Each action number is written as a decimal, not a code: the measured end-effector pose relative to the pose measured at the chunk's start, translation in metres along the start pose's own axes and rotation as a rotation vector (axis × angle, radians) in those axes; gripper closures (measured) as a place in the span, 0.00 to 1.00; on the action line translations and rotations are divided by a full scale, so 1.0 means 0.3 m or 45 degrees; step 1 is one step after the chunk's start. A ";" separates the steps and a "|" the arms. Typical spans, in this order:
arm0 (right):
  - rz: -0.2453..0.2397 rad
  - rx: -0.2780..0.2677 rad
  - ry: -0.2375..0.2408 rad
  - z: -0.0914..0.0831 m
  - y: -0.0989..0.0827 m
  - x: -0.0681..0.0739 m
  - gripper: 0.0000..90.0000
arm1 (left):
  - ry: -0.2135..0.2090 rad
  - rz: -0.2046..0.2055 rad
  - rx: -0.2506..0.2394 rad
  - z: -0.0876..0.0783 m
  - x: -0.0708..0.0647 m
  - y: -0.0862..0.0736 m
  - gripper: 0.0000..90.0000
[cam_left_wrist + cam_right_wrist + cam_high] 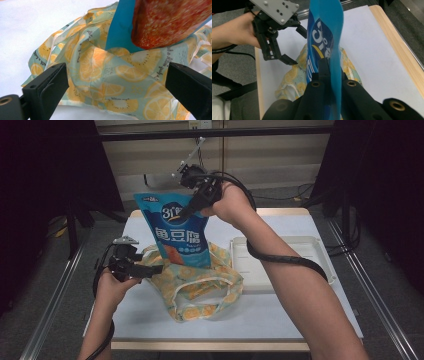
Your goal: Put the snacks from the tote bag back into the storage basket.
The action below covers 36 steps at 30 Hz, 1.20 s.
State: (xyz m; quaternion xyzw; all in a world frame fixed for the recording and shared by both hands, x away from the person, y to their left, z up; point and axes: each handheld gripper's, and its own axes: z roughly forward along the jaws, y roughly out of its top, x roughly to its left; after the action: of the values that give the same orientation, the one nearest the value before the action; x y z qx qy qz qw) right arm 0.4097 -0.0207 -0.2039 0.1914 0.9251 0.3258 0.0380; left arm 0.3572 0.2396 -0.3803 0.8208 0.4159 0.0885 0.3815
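Right tool (192, 211) grips the blue pouch (175, 230) upright over the lemon-print bag (200, 282). Left tool (156, 269), jaws apart, sits at the bag's 9 o'clock edge.

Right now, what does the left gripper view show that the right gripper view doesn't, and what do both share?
Left gripper view: the left gripper looking along its own open jaws, the bag's lemon print and lettering up close, and the red food picture low on the pouch, which sits down in the cloth.

Right gripper view: the right gripper shut on the pouch's top edge, the left gripper seen from outside with its grey plate, the hand holding it, and the table's wooden edge.

Both: pouch, bag, white tabletop.
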 end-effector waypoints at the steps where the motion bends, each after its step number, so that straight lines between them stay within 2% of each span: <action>1: 0.008 -0.001 -0.002 -0.005 0.001 0.003 1.00 | -0.010 -0.001 -0.003 0.003 -0.001 -0.001 0.05; 5: 0.009 0.006 0.001 -0.027 0.009 0.003 1.00 | -0.013 0.009 0.026 0.007 0.003 -0.006 0.05; 13: 0.002 -0.002 0.002 -0.078 0.035 -0.002 1.00 | -0.015 -0.015 0.014 0.012 0.009 -0.013 0.05; 18: 0.005 -0.004 0.003 -0.105 0.033 -0.010 1.00 | -0.007 0.002 0.020 0.015 0.012 -0.015 0.05; 19: 0.005 -0.001 0.001 -0.108 0.030 -0.011 1.00 | -0.013 -0.009 0.028 0.015 0.009 -0.016 0.05; 27: 0.026 0.003 -0.013 -0.148 -0.003 -0.020 1.00 | -0.005 -0.005 0.049 0.012 0.009 -0.021 0.05; 30: 0.026 0.011 -0.029 -0.164 -0.020 -0.019 1.00 | -0.006 -0.009 0.030 0.014 -0.005 -0.014 0.05; 32: 0.034 0.015 -0.029 -0.173 -0.034 -0.016 1.00 | -0.005 0.012 0.034 0.011 -0.006 -0.008 0.05; 36: 0.034 0.023 -0.035 -0.194 -0.060 -0.015 1.00 | -0.010 -0.004 0.025 0.016 -0.016 -0.009 0.05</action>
State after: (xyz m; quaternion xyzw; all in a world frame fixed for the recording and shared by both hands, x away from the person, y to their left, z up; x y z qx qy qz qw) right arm 0.3966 -0.0696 -0.1694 0.2087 0.9247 0.3151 0.0447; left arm 0.3547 0.2343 -0.3846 0.8242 0.4165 0.0807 0.3751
